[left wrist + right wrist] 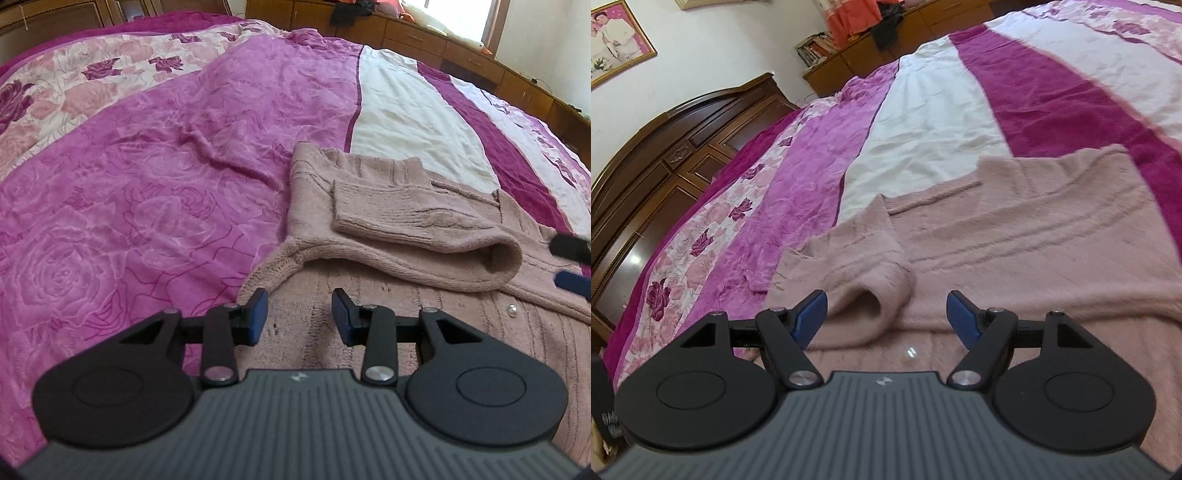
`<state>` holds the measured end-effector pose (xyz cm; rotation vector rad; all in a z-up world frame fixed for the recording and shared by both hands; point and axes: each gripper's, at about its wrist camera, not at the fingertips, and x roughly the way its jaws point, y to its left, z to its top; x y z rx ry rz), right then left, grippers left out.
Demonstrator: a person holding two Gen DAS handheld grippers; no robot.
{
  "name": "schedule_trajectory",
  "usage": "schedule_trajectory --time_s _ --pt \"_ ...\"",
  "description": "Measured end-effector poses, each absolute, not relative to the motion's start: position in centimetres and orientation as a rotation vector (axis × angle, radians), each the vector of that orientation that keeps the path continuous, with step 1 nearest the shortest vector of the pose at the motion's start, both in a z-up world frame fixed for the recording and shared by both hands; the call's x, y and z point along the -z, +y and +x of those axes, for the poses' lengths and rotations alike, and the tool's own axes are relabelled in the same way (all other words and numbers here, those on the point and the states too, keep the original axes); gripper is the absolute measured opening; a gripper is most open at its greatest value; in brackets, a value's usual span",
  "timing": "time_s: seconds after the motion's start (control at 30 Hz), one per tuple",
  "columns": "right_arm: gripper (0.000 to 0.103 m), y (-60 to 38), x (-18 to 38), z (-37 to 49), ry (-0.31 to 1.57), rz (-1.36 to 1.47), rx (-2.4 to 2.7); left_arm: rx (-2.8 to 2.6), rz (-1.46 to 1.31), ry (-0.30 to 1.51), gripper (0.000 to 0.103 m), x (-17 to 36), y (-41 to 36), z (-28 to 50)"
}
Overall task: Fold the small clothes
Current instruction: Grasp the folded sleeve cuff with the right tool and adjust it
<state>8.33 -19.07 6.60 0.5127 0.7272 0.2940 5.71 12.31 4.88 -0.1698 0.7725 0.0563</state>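
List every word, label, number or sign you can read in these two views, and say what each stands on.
No readable words or numbers in either view.
Small pale logo mark, no letters, on the left gripper body.
The same mark on the right gripper body.
Pale print on a dark object at the right wrist view's left edge: too blurred to read.
Book spines on the shelf: too small to read.
The pink sweater shows no label.

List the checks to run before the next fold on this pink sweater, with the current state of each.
1. Left gripper open, holding nothing: ok.
2. Right gripper open, holding nothing: ok.
3. Sleeve folded across the sweater body: ok.
4. Sweater lying flat on the bedspread: ok.
5. Other sleeve folded in: cannot tell.
6. Hem edge within reach of the fingers: cannot tell, not in view.
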Motion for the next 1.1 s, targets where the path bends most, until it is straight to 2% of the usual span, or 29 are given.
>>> schedule_trajectory --time_s 0.33,0.4,0.43,0.47,0.53,0.7,0.83,0.9,0.97,1.03,1.1 --pt "0.076 -17.8 -2.4 16.3 0.889 0.752 -0.350 -0.046 -0.167 0.767 0.040 -4.5 12.6 5.8" --pt "0.057 -16.9 -2.1 17.0 0.894 0.724 -0.372 -0.045 -0.178 0.767 0.040 -4.4 12.7 5.9" --pt "0.030 -16.4 -2.3 17.1 0.889 0.679 -0.382 -0.046 -0.183 0.768 0.040 -4.4 12.8 5.9" --pt "0.019 -16.0 -2.5 17.2 0.878 0.636 -0.386 -0.045 -0.186 0.769 0.040 -4.4 12.9 5.9" --pt "0.016 -15.6 -3.5 16.5 0.812 0.561 -0.409 -0.046 -0.191 0.770 0.040 -4.3 12.9 5.9" --pt "0.016 -15.9 -5.2 13.9 0.665 0.384 -0.350 -0.045 -0.192 0.770 0.040 -4.2 12.9 5.9" --pt "0.018 -16.5 -2.7 14.5 0.780 0.349 -0.300 -0.047 -0.188 0.770 0.040 -4.1 12.7 5.9" --pt "0.023 -16.8 -2.2 14.2 0.781 0.354 -0.308 -0.046 -0.186 0.770 0.040 -4.1 12.7 5.9" --pt "0.040 -16.5 -2.9 13.7 0.771 0.333 -0.288 -0.043 -0.189 0.771 0.040 -4.1 12.8 5.9" --pt "0.053 -15.8 -4.1 12.8 0.726 0.266 -0.252 -0.041 -0.193 0.772 0.040 -4.1 12.9 5.9" --pt "0.059 -14.8 -5.4 11.8 0.659 0.188 -0.258 -0.041 -0.192 0.771 0.040 -4.0 12.9 5.9"
